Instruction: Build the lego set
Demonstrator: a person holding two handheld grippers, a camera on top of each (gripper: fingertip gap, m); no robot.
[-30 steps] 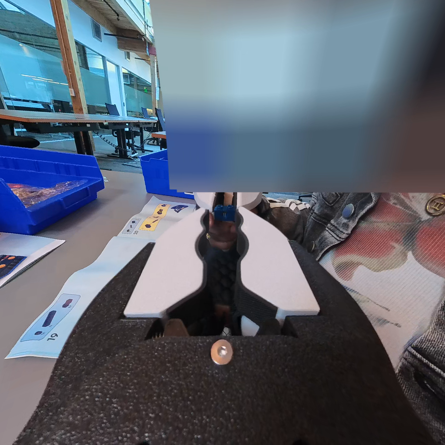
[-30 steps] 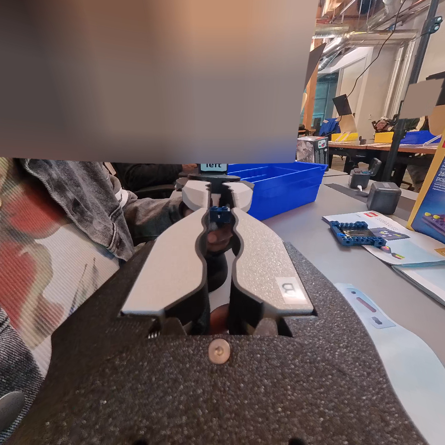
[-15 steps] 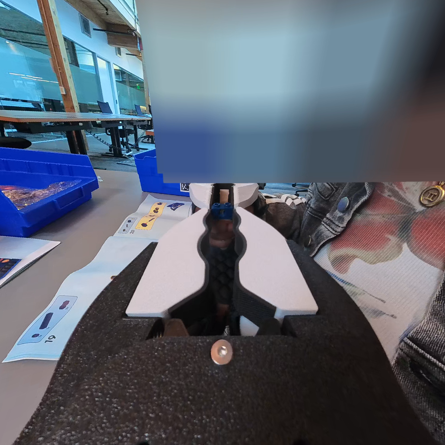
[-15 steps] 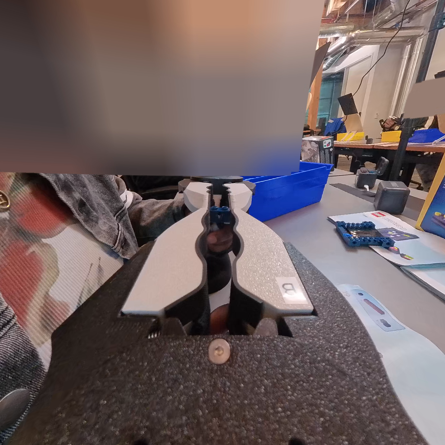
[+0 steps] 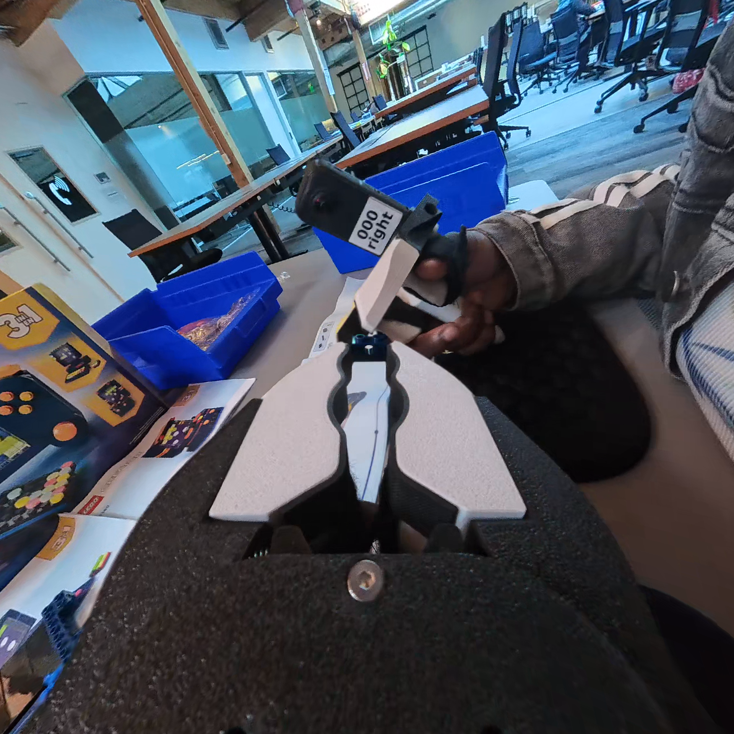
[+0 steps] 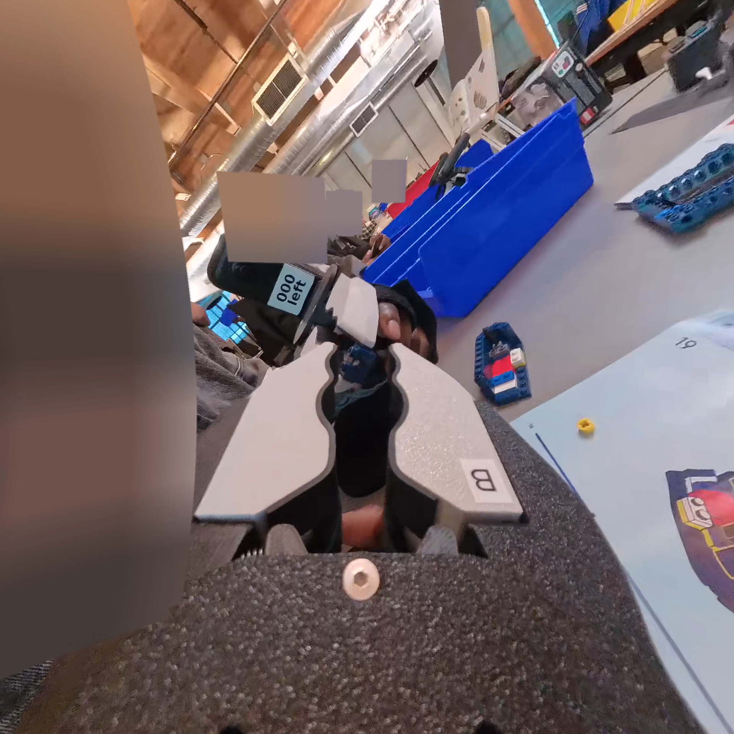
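Note:
My left gripper (image 5: 368,350) is shut on a small dark blue brick (image 5: 369,348), which sits pinched between its fingertips. In the left wrist view the right gripper's white finger (image 5: 387,286) points down with its tip just above the brick. In the right wrist view my right gripper (image 6: 362,351) is open. The blue brick (image 6: 359,363) sits between its tips with a gap on each side. The left gripper's white finger (image 6: 355,313) reaches the brick from behind. A hand holds each gripper.
Blue bins (image 5: 190,317) (image 6: 496,222) stand on the grey table. A boxed brick set (image 5: 51,377) and booklets (image 5: 178,449) lie at the left. A small blue brick build (image 6: 502,365), a yellow round piece (image 6: 585,425) and a blue frame (image 6: 691,198) lie at the right. The tips of both grippers are at nearly the same place.
The right jaws have opened off the blue brick, which both grippers pinched before. The left jaws closed on it and keep it. Both grippers have tilted and swung away from the person's body.

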